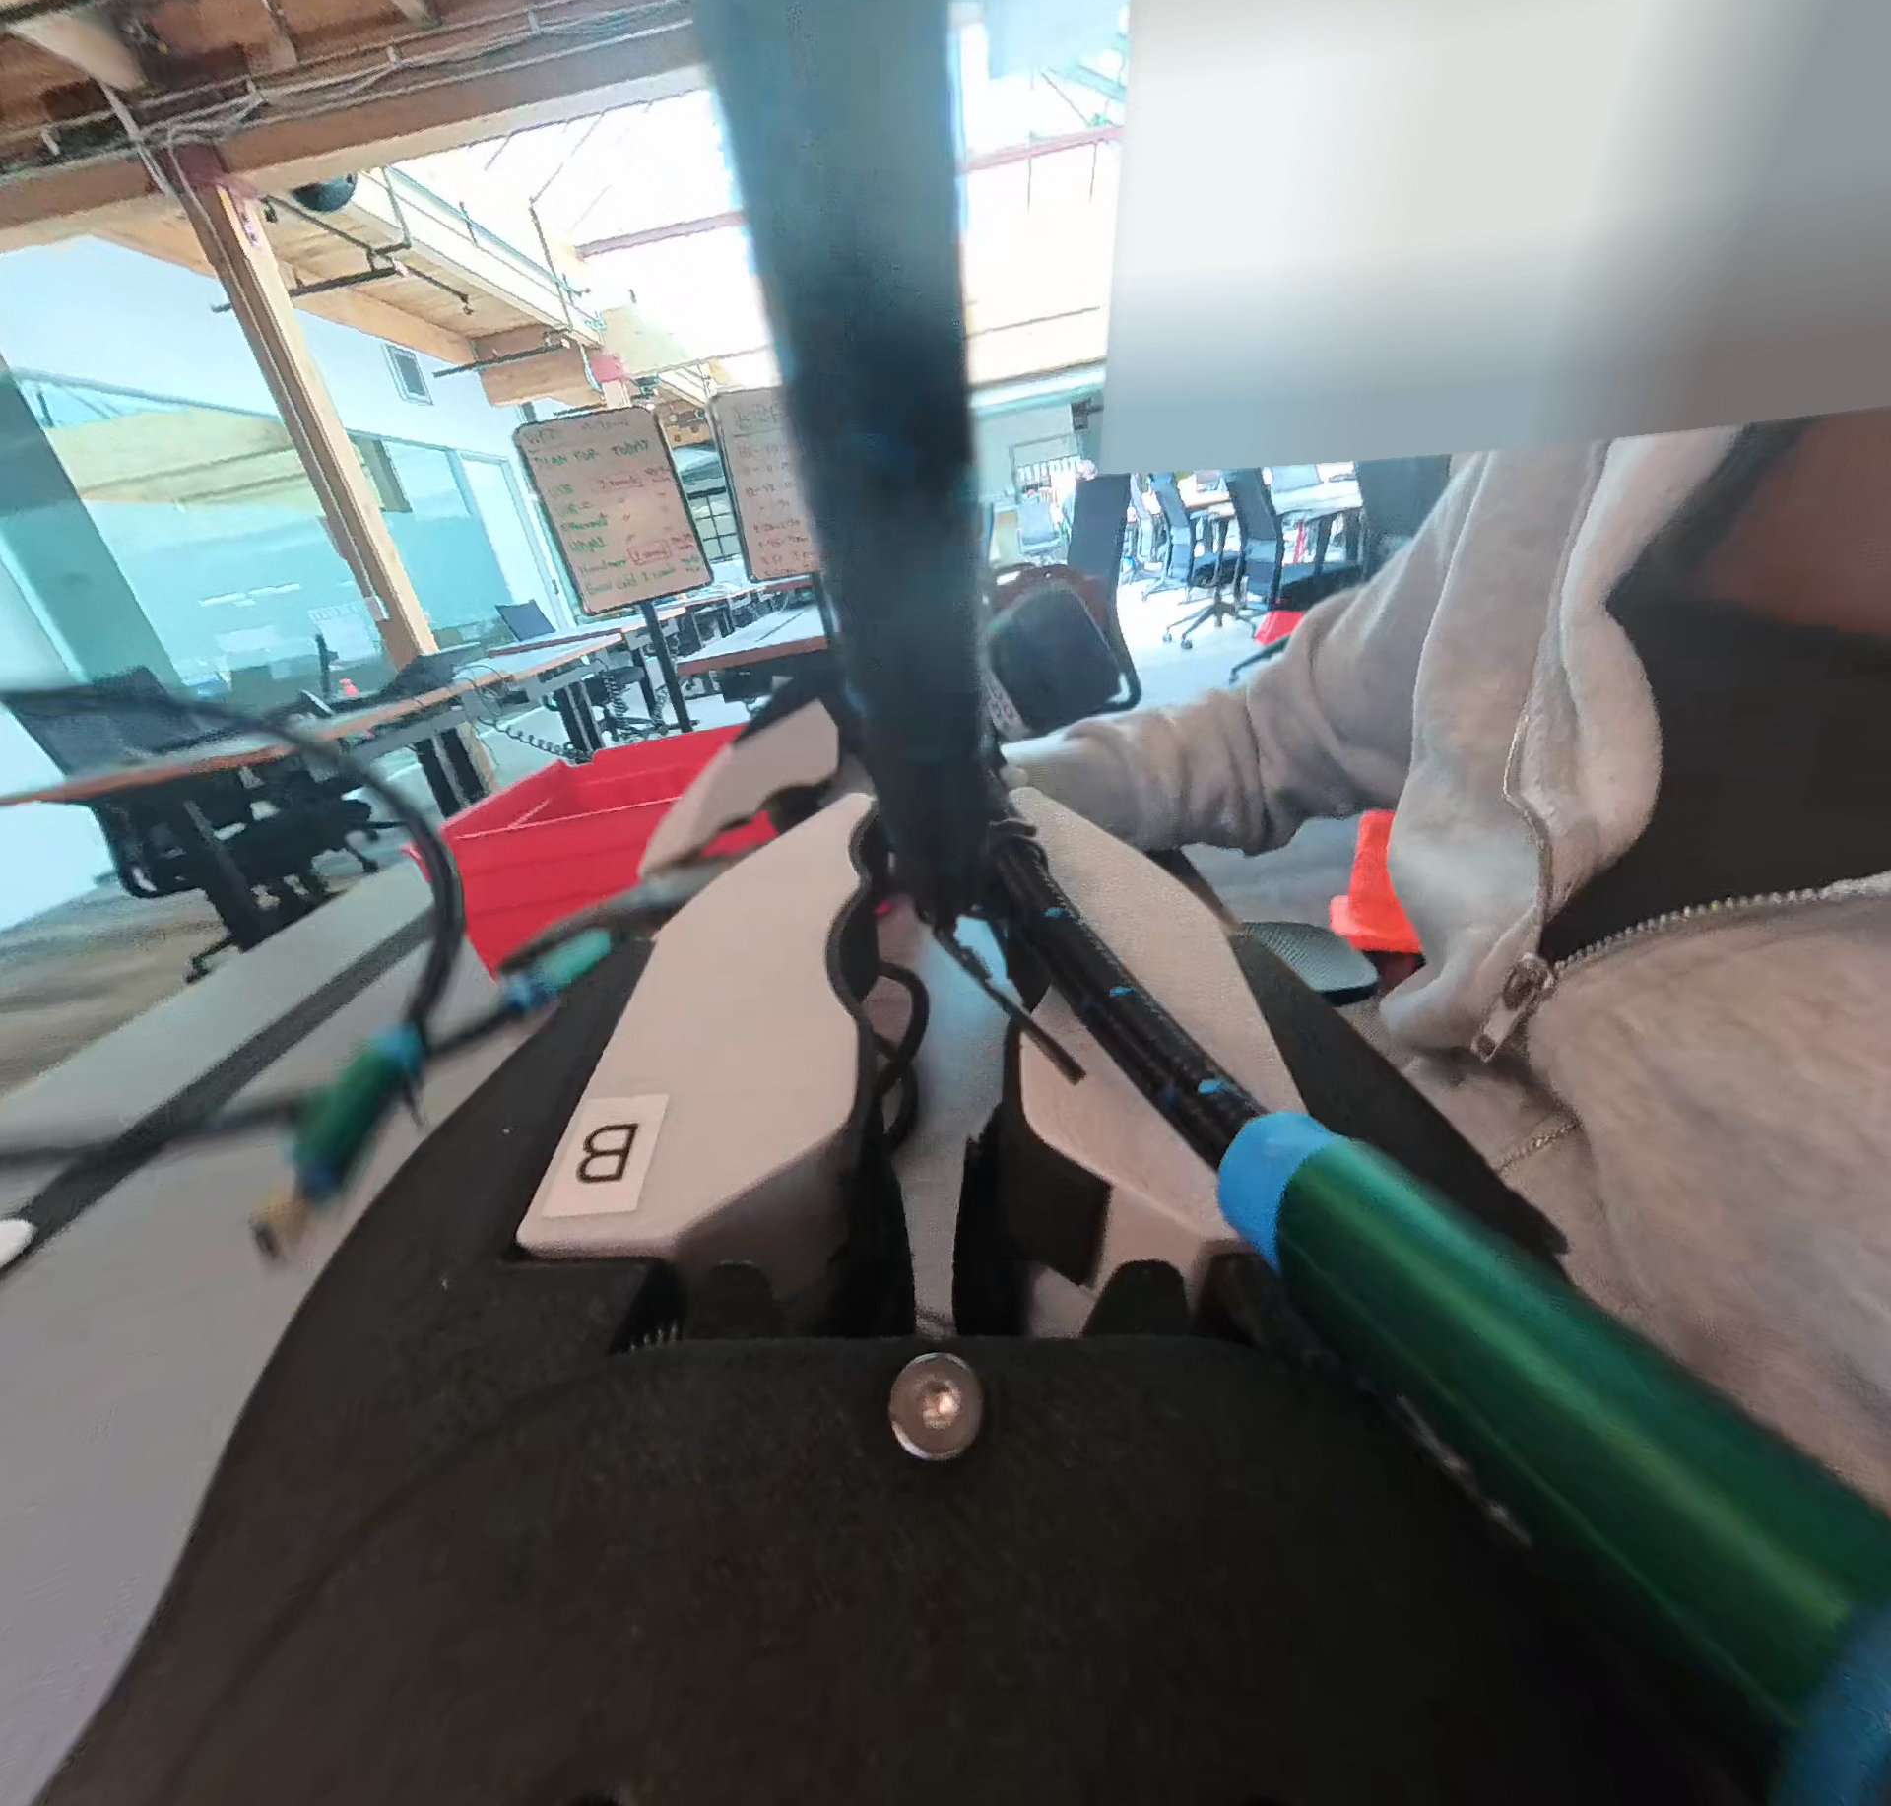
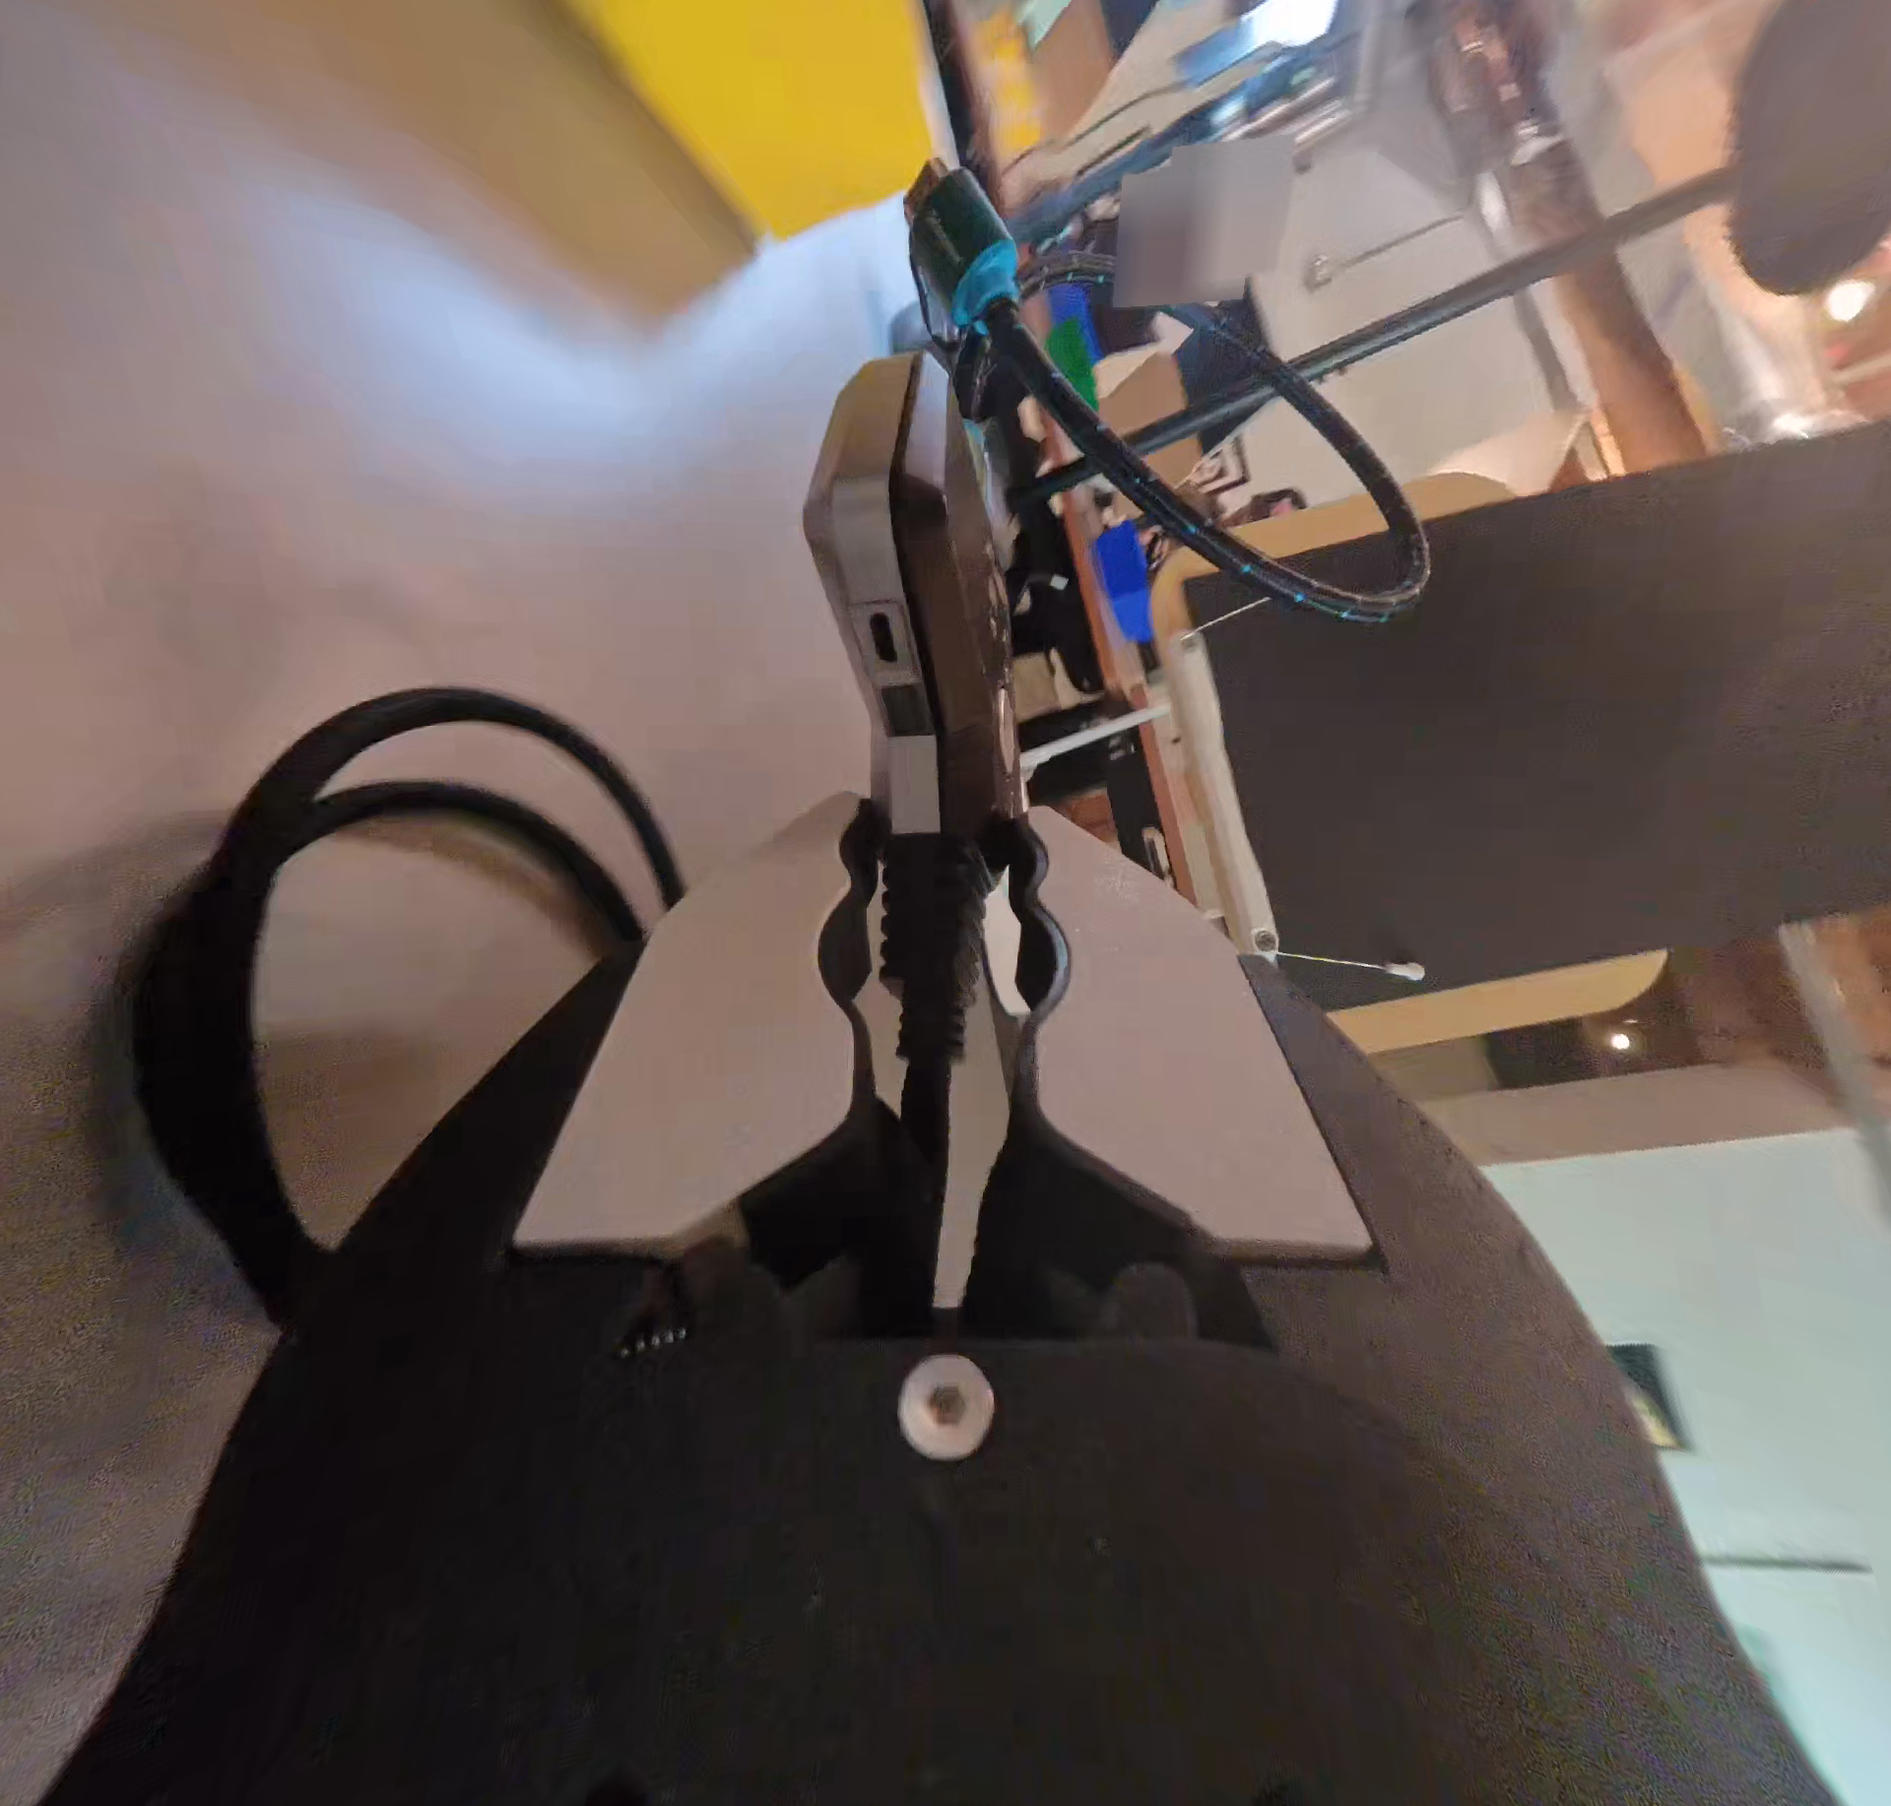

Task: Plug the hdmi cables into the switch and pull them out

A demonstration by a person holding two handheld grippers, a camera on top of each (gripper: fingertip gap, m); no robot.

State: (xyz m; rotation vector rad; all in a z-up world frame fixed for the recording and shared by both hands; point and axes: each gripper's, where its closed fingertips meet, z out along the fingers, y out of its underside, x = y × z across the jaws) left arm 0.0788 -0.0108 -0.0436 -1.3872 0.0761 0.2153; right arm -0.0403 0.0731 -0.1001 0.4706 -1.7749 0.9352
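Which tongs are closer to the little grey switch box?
Right. The right tongs grip the black ribbed plug at the small grey metal switch box. The left tongs pinch a braided black-and-blue cable; no box shows there.

A braided cable (image 1: 1115, 1015) and its green plug (image 1: 1514, 1348) are lying across the left gripper (image 1: 947, 872), crowding the gap between its fingers. A black cable loop (image 2: 235, 938) is blocking the table (image 2: 358, 427) left of the right gripper (image 2: 947, 836), while another cable (image 2: 1320, 488) is arching past the switch (image 2: 900, 570).
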